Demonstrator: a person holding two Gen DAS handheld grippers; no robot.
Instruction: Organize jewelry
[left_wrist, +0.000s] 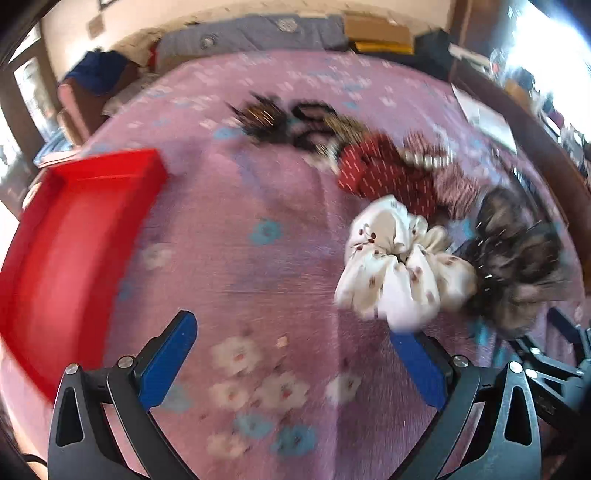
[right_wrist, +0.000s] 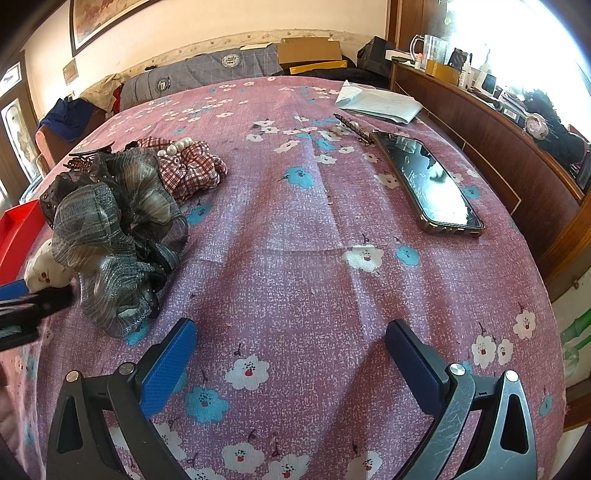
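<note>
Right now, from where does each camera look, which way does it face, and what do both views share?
Left wrist: sits on the left hand-held gripper, facing forward over the pink cloth at the red tray and white scrunchie; its open blue fingers show.
Right wrist: sits on the right hand-held gripper, facing the cloth and phone; its open fingers and the left gripper's tip show.
Shared: grey scrunchie, white scrunchie, tray, cloth.

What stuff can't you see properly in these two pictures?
- Red tray, left wrist view: cut off by the left edge and smeared by motion blur.
- Dark hair clips, left wrist view: too blurred to count.
- White scrunchie, right wrist view: mostly hidden behind the grey scrunchie.
- Small clip beside the phone, right wrist view: too small to identify.
</note>
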